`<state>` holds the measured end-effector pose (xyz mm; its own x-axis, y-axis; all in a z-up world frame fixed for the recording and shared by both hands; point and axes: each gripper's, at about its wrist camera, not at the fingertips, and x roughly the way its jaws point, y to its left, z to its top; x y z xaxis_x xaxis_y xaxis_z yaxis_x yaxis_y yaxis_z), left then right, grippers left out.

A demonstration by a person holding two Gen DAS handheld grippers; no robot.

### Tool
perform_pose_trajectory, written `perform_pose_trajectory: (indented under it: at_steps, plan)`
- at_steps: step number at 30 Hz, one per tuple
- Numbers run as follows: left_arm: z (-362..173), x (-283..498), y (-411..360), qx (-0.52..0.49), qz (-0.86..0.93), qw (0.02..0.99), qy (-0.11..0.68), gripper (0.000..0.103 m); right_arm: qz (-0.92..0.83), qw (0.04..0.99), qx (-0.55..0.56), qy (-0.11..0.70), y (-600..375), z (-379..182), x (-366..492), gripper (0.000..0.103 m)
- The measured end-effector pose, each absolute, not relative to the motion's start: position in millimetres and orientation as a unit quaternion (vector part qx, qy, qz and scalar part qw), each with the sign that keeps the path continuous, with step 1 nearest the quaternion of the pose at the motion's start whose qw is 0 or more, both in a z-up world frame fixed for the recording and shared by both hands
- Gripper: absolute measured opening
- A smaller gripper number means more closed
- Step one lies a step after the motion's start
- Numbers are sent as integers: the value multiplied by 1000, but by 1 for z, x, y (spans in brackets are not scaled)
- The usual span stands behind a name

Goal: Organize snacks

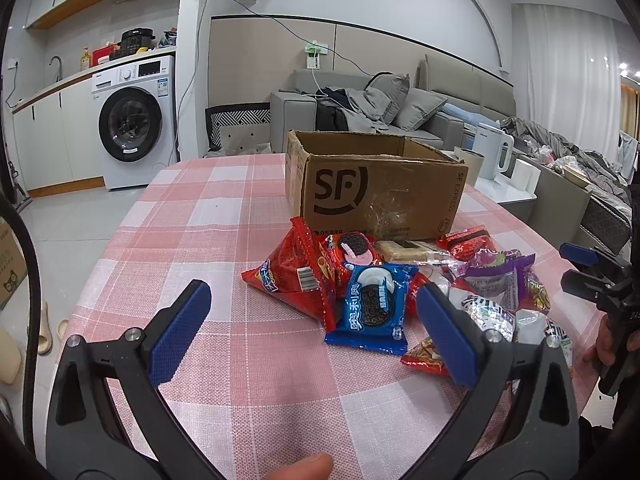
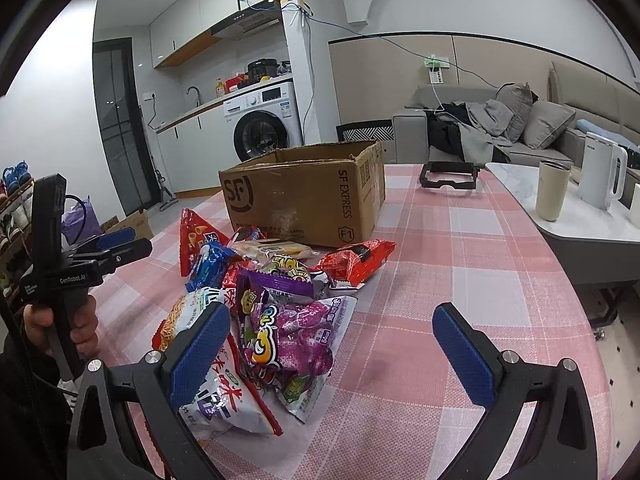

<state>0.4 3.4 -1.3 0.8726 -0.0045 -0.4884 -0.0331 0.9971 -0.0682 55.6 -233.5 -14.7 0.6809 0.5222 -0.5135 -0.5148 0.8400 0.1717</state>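
Note:
A pile of snack packets lies on the pink checked tablecloth [image 1: 224, 208] in front of an open brown SF cardboard box [image 1: 372, 196], also in the right wrist view [image 2: 304, 196]. The pile includes a blue Oreo packet [image 1: 374, 304], a red triangular chip bag [image 1: 296, 276], a purple packet [image 2: 296, 332] and a white packet [image 2: 224, 396]. My left gripper [image 1: 316, 332] is open and empty, just short of the Oreo packet. My right gripper [image 2: 340, 348] is open and empty, its left finger against the white and purple packets. Each gripper shows in the other's view, the right one [image 1: 588, 268] and the left one [image 2: 116, 248].
A black frame-like object [image 2: 448, 176] lies on the table behind the box. A white side table [image 2: 592, 224] to the right holds a beige cup [image 2: 552, 190] and a white kettle [image 2: 602, 176]. A washing machine [image 1: 132, 120] and grey sofa [image 1: 380, 108] stand beyond.

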Motion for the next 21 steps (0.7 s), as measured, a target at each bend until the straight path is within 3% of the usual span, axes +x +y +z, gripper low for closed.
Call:
perform_pose_trajectory:
  at_steps: [21]
  plan:
    - [-2, 1, 4, -38, 7, 966, 255, 102, 284, 915, 7, 285, -233, -16, 55, 103]
